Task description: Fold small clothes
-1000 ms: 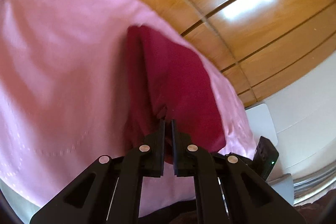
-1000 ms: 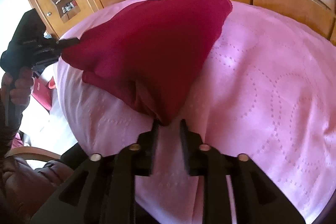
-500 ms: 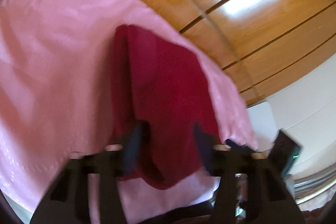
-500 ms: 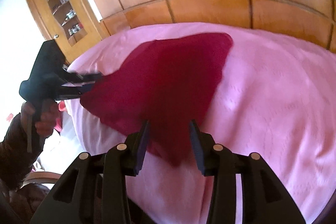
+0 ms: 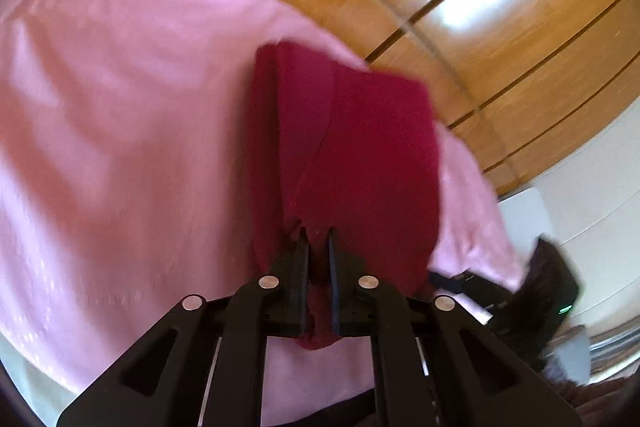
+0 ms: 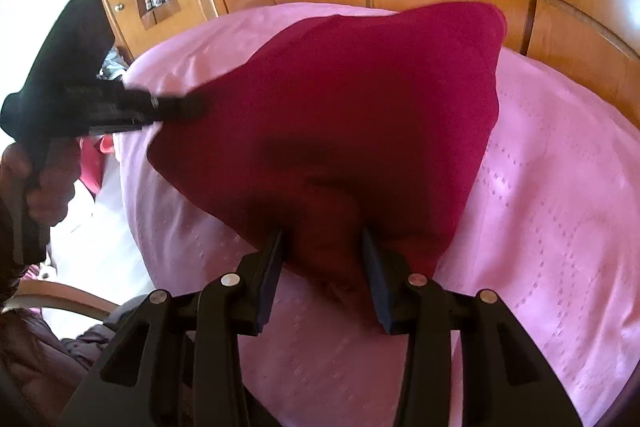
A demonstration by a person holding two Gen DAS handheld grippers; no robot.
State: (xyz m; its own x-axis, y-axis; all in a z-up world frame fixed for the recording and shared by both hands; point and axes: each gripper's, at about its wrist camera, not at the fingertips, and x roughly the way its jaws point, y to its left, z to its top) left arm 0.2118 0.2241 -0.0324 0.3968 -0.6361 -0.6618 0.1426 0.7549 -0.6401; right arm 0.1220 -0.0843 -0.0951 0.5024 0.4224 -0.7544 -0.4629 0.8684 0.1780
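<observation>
While red garment [image 6: 360, 99] drapes pink bedspread [image 6: 560, 227]; left tongs [image 5: 318, 239] pinch its edge; right tongs [image 6: 322, 247] agape, opening.

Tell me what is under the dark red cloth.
Under the dark red cloth lies the pink bedspread, visible all around it. What the bedspread looks like directly beneath the cloth is covered. The left gripper has cloth between its fingers.
</observation>
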